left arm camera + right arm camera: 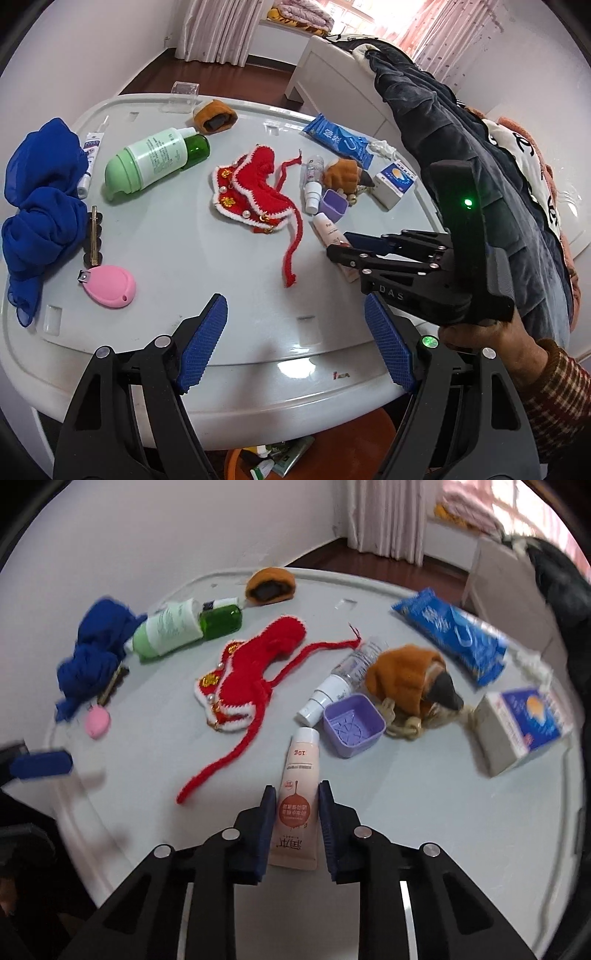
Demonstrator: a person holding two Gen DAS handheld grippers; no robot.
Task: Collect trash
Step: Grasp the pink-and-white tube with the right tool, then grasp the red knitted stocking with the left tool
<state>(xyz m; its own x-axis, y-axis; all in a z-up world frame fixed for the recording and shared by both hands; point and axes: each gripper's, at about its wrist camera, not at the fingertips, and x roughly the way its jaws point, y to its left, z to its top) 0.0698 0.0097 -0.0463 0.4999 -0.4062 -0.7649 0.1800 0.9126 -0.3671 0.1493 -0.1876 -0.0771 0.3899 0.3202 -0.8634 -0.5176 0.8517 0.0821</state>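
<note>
A peach cream tube (299, 775) with a white cap lies on the pale grey table (406, 830). My right gripper (295, 792) is shut on the tube, its blue pads pressed against both sides of the lower half. In the left wrist view the right gripper (338, 251) reaches in from the right, with the tube (327, 227) under its tips. My left gripper (293, 301) stands open over bare table near the front edge, nothing between its fingers. An orange basin (332, 443) with a few discarded tubes sits on the floor under the table.
A red knitted piece (251, 192), a green lotion bottle (155, 158), blue cloth (37, 206), a pink nail clipper (110, 286), a purple cup (352, 722), a small spray bottle (340, 683), a blue packet (450, 635) and a small box (521, 731) litter the table. A person's sleeve is at the right.
</note>
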